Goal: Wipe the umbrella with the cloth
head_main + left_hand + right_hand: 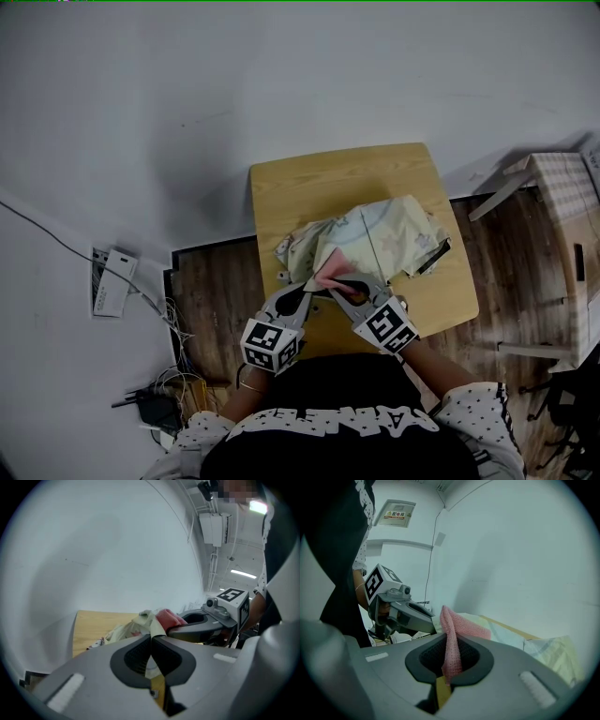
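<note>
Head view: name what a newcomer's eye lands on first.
A crumpled, pale umbrella lies spread over a small wooden table. At its near edge the right tongs are clamped on a pink cloth, and the left tongs pinch a strip of the umbrella's fabric.

Plain workroom: white wall (187,94), wooden table (291,192), floor cables (173,375).

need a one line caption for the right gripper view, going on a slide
The right gripper clamps the pink cloth over the folded umbrella, with the left gripper close beside it.
</note>
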A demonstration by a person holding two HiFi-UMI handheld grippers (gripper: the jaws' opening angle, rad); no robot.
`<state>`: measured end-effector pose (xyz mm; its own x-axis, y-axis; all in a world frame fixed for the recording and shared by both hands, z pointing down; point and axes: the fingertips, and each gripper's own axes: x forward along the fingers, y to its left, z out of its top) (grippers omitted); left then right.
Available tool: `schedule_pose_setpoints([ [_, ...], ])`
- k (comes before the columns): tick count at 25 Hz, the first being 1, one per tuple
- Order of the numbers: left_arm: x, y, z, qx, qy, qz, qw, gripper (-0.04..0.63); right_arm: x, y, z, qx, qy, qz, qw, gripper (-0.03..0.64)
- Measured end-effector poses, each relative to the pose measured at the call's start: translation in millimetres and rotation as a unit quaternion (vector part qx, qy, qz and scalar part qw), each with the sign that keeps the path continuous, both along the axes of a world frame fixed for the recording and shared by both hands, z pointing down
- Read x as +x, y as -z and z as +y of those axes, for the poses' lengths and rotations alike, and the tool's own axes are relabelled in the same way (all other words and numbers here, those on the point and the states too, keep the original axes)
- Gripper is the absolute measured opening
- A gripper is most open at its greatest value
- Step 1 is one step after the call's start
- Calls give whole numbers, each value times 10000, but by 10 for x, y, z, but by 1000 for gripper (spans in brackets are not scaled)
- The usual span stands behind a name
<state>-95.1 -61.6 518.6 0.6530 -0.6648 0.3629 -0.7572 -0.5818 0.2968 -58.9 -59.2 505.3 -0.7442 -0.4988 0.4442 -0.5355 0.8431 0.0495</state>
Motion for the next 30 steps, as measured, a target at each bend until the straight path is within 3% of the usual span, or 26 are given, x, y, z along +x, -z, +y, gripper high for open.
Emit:
schedule_pose_setpoints([
  [16,-41,-12,-88,126,-279,125,9995,0,-64,-19,234,-173,-164,-55,9997,32],
  [24,-62,-26,-93,157,-339,191,9991,0,154,280,208,349,-614,-468,9964,32],
  [30,-87,-27,-88,125,-154,187,9996,0,426,518,-66,749,-986,-676,9900,32],
])
